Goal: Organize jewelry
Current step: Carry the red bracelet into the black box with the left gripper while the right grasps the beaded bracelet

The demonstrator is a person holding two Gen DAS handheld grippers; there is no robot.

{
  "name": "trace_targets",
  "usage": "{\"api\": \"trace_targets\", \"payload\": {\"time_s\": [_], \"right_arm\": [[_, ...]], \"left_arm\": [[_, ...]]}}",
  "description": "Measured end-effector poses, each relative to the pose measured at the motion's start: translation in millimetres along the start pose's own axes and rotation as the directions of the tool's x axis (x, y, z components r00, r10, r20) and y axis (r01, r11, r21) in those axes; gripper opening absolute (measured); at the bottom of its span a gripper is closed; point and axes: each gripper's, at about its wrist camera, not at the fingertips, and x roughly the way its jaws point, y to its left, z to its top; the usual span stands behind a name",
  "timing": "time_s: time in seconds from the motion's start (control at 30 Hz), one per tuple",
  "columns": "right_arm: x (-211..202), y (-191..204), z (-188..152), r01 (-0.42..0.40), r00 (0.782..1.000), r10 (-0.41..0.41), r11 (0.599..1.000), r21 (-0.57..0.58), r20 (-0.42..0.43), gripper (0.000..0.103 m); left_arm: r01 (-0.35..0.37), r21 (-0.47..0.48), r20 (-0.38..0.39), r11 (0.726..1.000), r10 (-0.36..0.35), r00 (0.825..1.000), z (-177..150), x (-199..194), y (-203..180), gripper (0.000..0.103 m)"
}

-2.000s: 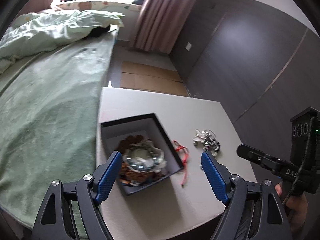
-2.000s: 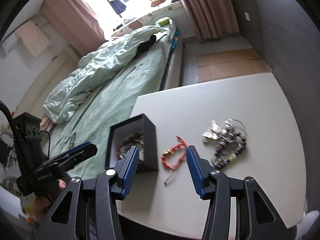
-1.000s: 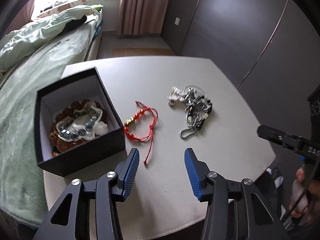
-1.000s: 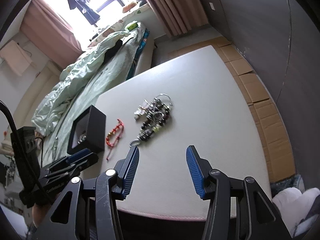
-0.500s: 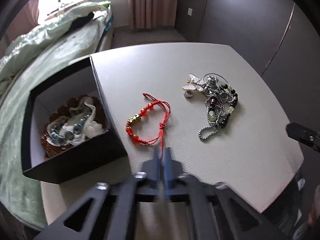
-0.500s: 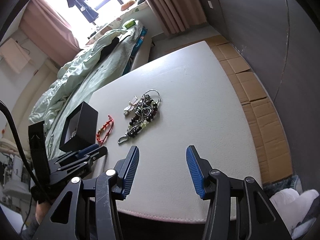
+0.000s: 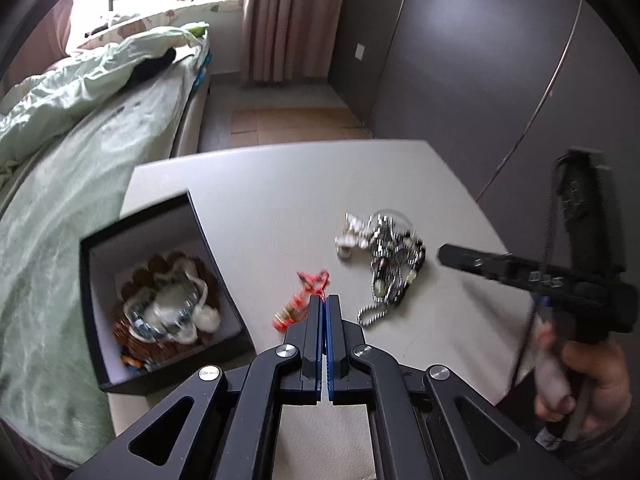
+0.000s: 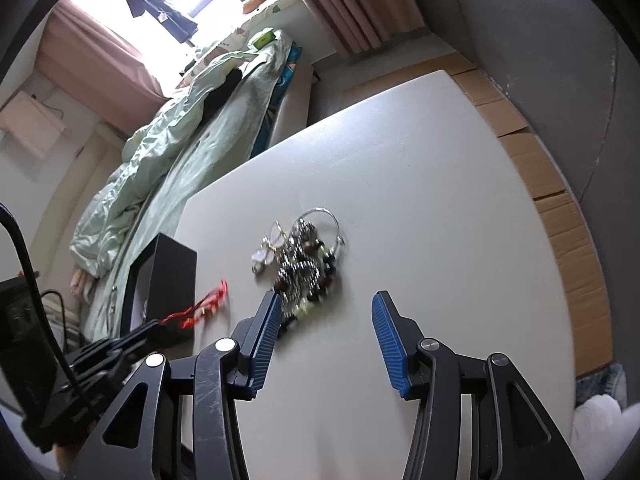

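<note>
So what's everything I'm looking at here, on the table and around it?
Table: one, off-white, beside the bed.
Box: one, black, open, on the table's left side, holding brown beads and pale jewelry.
String bracelet: one, red, pinched in the left tool next to the box.
Jewelry pile: one tangle, silver and dark beads, mid-table.
Bed: one, pale green bedding, left.
Curtain: pink, by the window.
Cardboard: brown, on the floor.
Left tool: black and blue, shut.
Right tool: black and blue, open.
Hand: one, holding the right tool.

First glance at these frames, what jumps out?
The left gripper, jaws shut on the red string bracelet, beside the open black box of jewelry. Right of it on the white table lies a tangled pile of chains and beads, the open right gripper near it.
</note>
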Motion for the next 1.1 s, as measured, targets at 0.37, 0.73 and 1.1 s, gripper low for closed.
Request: {"api": "trace_targets", "payload": {"time_s": [0.37, 0.73, 1.1], "right_arm": [[31.5, 2.2, 24.7, 0.015, 0.997, -0.015, 1.000, 0.003, -0.073, 0.038], [44.9, 20.8, 36.2, 0.106, 0.981, -0.129, 0.982, -0.159, -0.144, 0.023], [31.9, 29.3, 25.6, 0.071, 0.985, -0.094, 0.985, -0.160, -0.146, 0.010]], "left_arm": [[0.019, -0.026, 0.061, 0.999, -0.018, 0.998, 26.9, -22.0, 12.2, 0.000], [0.021, -0.052, 0.110, 0.998, -0.015, 0.994, 37.0, -44.9, 27.4, 0.000], [0.017, -0.064, 0.144, 0.998, -0.008, 0.990, 34.5, -67.5, 38.2, 0.000]]}}
